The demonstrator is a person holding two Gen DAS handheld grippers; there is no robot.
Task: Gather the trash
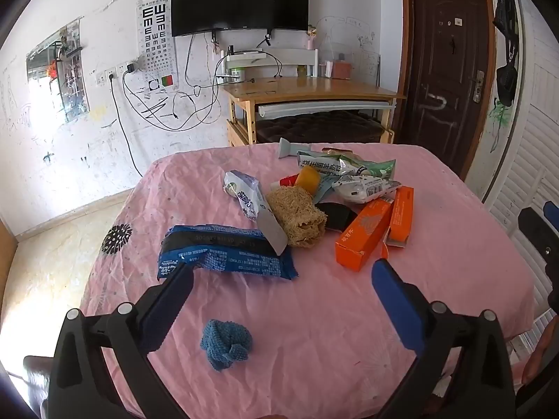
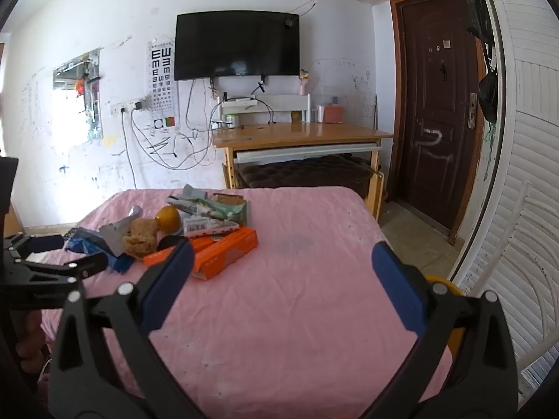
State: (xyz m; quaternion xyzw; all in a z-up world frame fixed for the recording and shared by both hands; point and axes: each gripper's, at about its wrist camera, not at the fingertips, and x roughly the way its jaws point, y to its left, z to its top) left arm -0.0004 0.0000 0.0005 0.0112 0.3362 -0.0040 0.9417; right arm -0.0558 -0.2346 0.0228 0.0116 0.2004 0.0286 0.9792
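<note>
My left gripper (image 1: 279, 279) spread wide, empty, above pink counter (image 1: 454, 262). Right gripper (image 2: 279, 262) also spread, empty. Blue wrapper (image 1: 223, 251) lies flat just ahead of left: judged light, crinkly, slippery; pinch near edge. Orange carton (image 1: 363, 234) looks stiffer.

Pink-clothed table (image 1: 436, 262) under blue wrapper (image 1: 227, 253), orange boxes (image 1: 363, 234), knitted cloth (image 1: 226, 344).

Home room, wall television (image 2: 237, 44), wooden desk (image 2: 300, 132), front door (image 2: 436, 111)
</note>
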